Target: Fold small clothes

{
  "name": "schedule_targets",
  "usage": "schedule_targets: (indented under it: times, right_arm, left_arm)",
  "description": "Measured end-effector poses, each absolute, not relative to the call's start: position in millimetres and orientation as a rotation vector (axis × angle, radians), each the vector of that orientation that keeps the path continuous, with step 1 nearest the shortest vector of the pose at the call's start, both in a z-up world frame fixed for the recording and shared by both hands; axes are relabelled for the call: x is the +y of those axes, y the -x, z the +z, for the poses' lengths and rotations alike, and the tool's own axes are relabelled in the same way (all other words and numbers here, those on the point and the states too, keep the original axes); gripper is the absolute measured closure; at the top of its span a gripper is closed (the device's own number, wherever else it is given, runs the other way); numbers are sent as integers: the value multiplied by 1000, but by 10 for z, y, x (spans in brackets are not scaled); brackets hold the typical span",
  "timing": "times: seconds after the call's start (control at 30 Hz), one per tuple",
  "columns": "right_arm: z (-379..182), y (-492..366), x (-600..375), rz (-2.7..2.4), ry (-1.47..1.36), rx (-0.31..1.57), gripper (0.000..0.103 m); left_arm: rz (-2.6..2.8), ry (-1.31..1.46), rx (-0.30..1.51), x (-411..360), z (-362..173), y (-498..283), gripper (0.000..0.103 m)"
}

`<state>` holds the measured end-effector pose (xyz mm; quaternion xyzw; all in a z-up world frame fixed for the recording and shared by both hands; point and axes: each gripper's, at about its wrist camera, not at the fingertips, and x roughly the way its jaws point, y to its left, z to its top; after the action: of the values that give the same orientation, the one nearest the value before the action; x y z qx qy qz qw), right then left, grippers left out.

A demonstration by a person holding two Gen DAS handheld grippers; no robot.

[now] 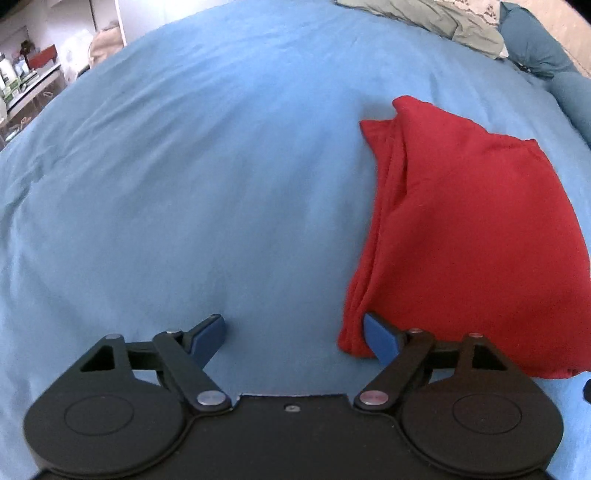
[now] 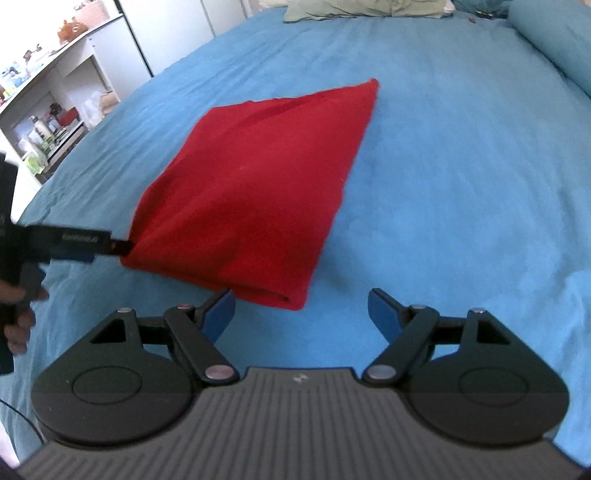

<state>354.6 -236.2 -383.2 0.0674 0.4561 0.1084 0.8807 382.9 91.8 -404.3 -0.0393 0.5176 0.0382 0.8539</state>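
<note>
Red folded garment (image 2: 255, 184) lies mid-bed on the blue sheet (image 2: 461, 184); your left gripper (image 1: 295, 338) and right gripper (image 2: 301, 314) both gape, holding nothing.

Setting: a home bedroom. A bed with a blue sheet (image 2: 461, 177) fills both views. A blue bolster pillow (image 2: 554, 40) lies at 1 o'clock, rumpled pale-green bedding (image 1: 436, 18) at 12 o'clock, and white shelving (image 2: 55, 103) stocked with household items at 10 o'clock.
</note>
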Motion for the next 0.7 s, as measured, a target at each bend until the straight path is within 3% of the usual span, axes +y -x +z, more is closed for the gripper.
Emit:
schedule_targets:
  times: [0.3,0.33,0.4,0.43,0.7]
  right_arm:
    - [-3468,-3717,-2602,211,-231,937,6]
    - [-3400,-3768,-2642,211,-250,937,1]
    - [-3282,-3913,-2723,202,-284,930,0]
    - [-3239,-3984,-2749,200,-300,925,0]
    - [-3435,-4733,-2823,240,-430,1013,0]
  left_arm:
    - [-16,-3,1037,753,-3441,-3958,18]
    - [-49,-15,1024,731,-3354,-4023,16]
    - [-113,-29,1011,694,-3241,-4183,1]
    - [-151,-31,1012,680,-3208,-4298,0]
    - [-334,179,1110,783,-3589,-5020,3]
